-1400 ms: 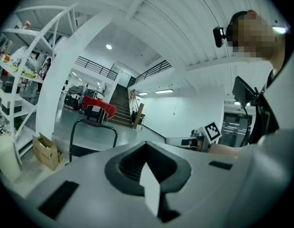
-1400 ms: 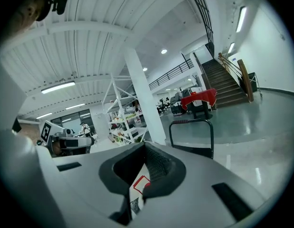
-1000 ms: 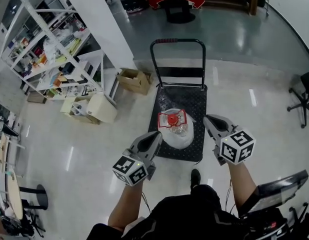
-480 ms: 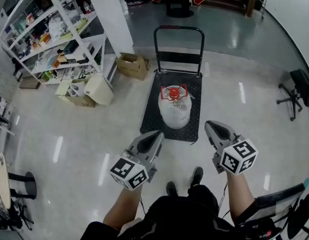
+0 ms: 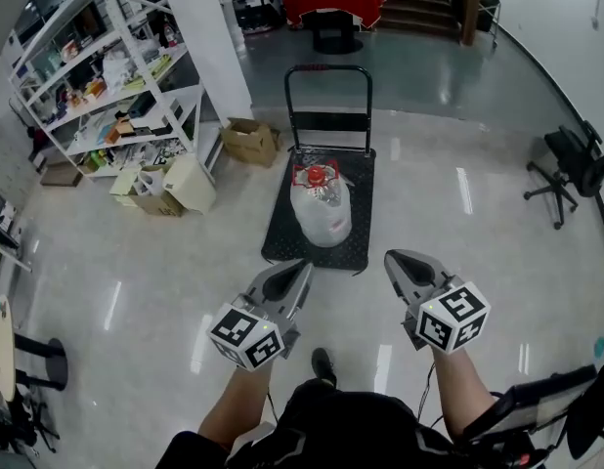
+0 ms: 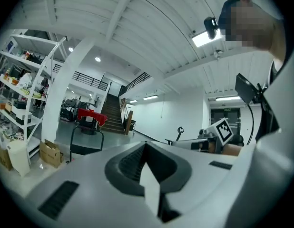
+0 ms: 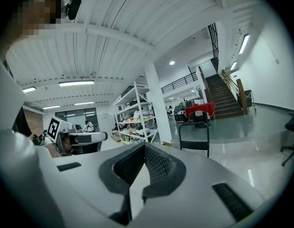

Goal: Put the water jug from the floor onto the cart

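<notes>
The water jug (image 5: 322,219) stands upright on the deck of the cart (image 5: 280,248), at 12 o'clock from both grippers and well apart from them. The push handle (image 5: 328,68) rises at the deck's 12 o'clock end.

Your left gripper (image 5: 299,268) and right gripper (image 5: 393,258) are each pressed together, with nothing between the jaws.

Expect the jug to be heavy if filled; its fill level cannot be read. Its smooth, rounded wall will probably slip under flat pads. Take hold at the red neck fitting (image 5: 315,175), or squeeze the body from 3 and 9 o'clock.
</notes>
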